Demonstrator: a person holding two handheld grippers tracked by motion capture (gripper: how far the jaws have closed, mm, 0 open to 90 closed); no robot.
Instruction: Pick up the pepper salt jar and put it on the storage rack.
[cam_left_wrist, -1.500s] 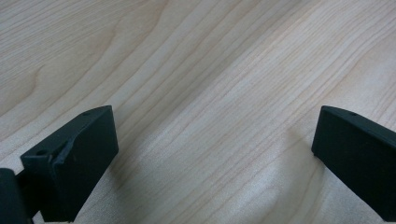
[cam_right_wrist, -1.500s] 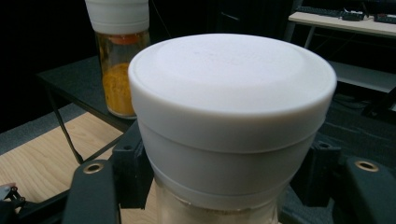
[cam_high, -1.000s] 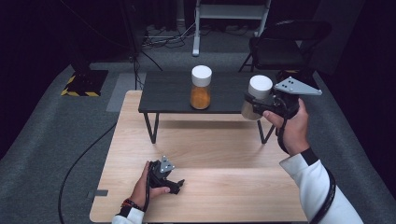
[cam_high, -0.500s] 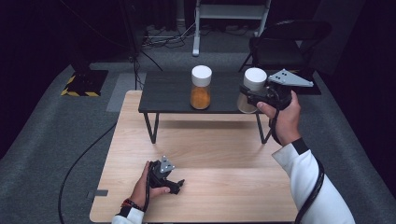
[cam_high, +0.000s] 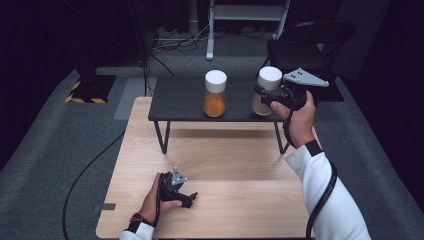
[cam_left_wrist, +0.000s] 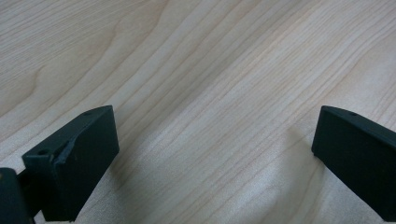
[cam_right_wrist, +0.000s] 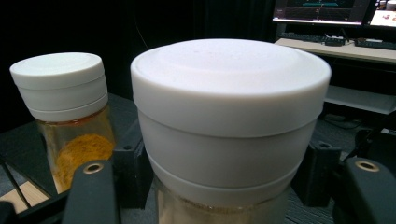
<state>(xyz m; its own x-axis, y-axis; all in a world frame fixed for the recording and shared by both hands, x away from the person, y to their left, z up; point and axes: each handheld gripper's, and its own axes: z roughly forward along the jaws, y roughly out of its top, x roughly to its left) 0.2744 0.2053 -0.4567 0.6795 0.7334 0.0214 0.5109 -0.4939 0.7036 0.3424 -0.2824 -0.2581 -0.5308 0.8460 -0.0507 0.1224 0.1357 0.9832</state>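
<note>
Over the right end of the small black bench (cam_high: 180, 102), the right claw (cam_high: 264, 96) was clamped on a white-lidded jar (cam_high: 268, 90) of pale powder, gripping its clear body just below the lid. From the high view I could not tell whether the jar's base touched the bench or hung just above it. In the right gripper view the same jar (cam_right_wrist: 229, 126) stood upright between the two black jaws, its lid level. Well to its left on the bench stood a second jar (cam_high: 215, 93), also white-lidded, about half full of orange powder. Down at the near edge of the pale wooden surface (cam_high: 240, 170), the left claw (cam_high: 186, 196) lay in the person's left hand (cam_high: 157, 197), its jaws spread wide apart over bare wood with nothing between them.
</note>
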